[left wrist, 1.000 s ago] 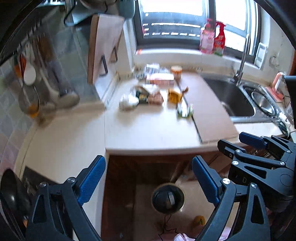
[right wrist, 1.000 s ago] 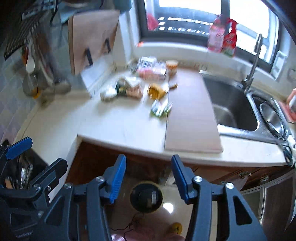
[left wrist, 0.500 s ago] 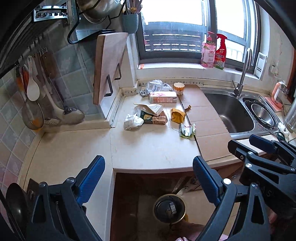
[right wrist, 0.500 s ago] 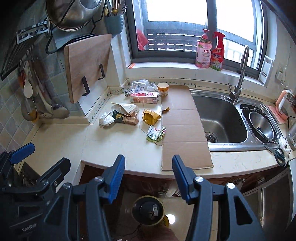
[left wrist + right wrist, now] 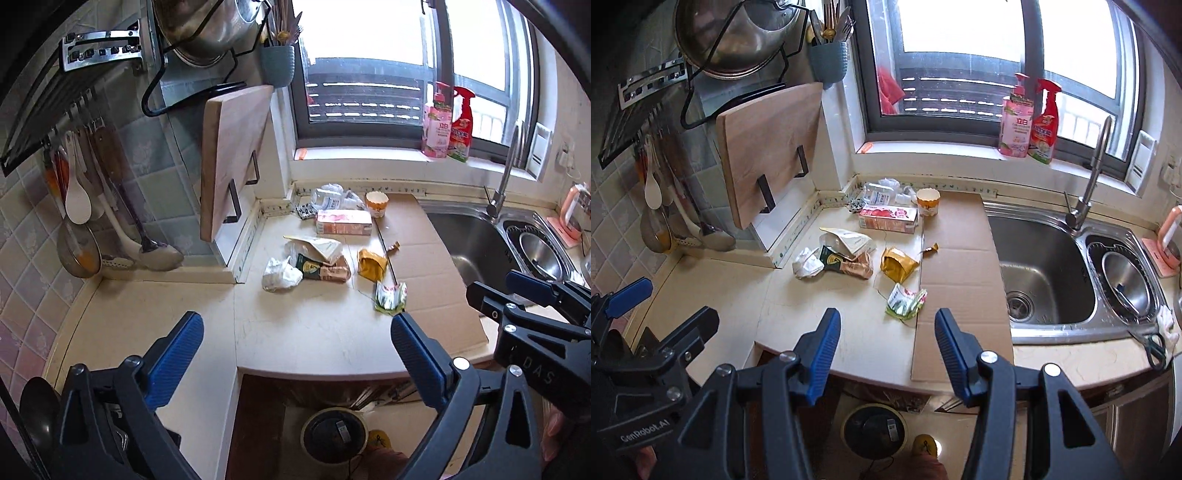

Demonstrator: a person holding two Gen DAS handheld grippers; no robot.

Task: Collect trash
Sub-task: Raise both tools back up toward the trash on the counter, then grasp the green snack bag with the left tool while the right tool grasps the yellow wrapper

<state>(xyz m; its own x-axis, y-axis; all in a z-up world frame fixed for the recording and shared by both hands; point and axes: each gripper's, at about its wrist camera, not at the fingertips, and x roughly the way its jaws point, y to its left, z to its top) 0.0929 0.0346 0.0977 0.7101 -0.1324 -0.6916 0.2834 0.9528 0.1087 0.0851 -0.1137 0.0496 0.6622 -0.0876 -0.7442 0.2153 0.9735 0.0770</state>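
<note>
The pale stone table (image 5: 738,295) carries the scattered wrappers ahead of both grippers, the crumpled green-and-white snack packet (image 5: 905,301) lying nearest, just beyond the right gripper (image 5: 884,341), its long axis running away toward the window. The right gripper stands part-open and empty; the left gripper (image 5: 295,343) is opening wide, nothing between. "GenRobot.AI" shows on the left gripper's body.

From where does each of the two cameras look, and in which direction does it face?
Left wrist view: sits on the left gripper, facing down across the counter to the window; its blue fingers, opening with nothing between, and the right gripper at right show.
Right wrist view: sits on the right gripper, facing the same way, nearer the sink; the left gripper shows at left.
Both share the wrappers, cardboard and floor bin.
</note>
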